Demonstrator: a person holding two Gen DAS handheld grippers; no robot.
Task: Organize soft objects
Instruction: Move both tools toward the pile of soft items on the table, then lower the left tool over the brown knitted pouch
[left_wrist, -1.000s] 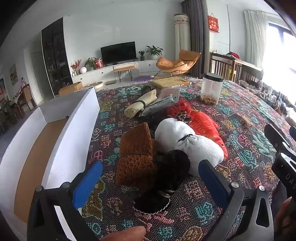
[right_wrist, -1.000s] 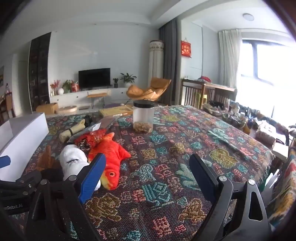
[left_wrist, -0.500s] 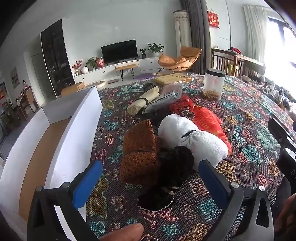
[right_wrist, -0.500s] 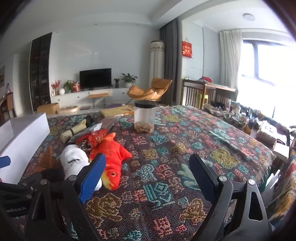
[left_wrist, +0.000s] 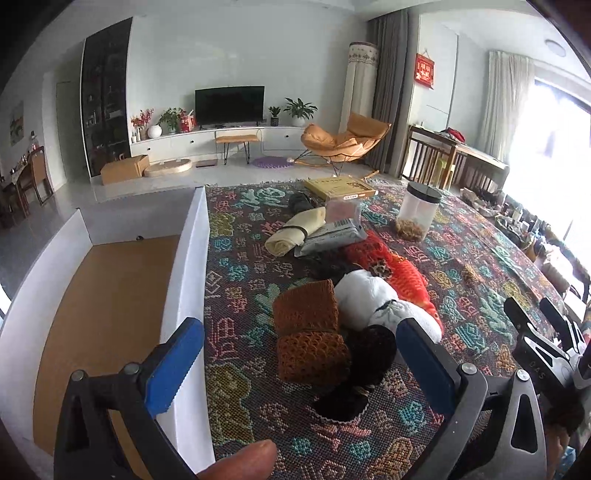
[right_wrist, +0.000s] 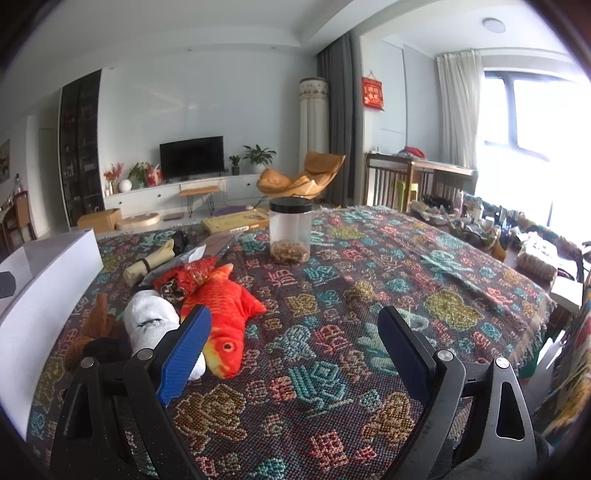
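A pile of soft things lies on the patterned tablecloth: a brown knitted piece, a black fluffy item, a white plush, a red fish plush and a rolled cream cloth. My left gripper is open and empty, hovering just short of the brown piece. My right gripper is open and empty above the cloth, right of the red fish plush and the white plush. A white box with a brown floor stands at the left.
A clear jar with a black lid, a grey packet and a flat yellow box lie farther back. The right gripper shows at the right edge of the left wrist view. Clutter lines the table's far right edge.
My left gripper has drawn back and risen a little, so more of the white box and the pile shows. The right gripper has barely moved.
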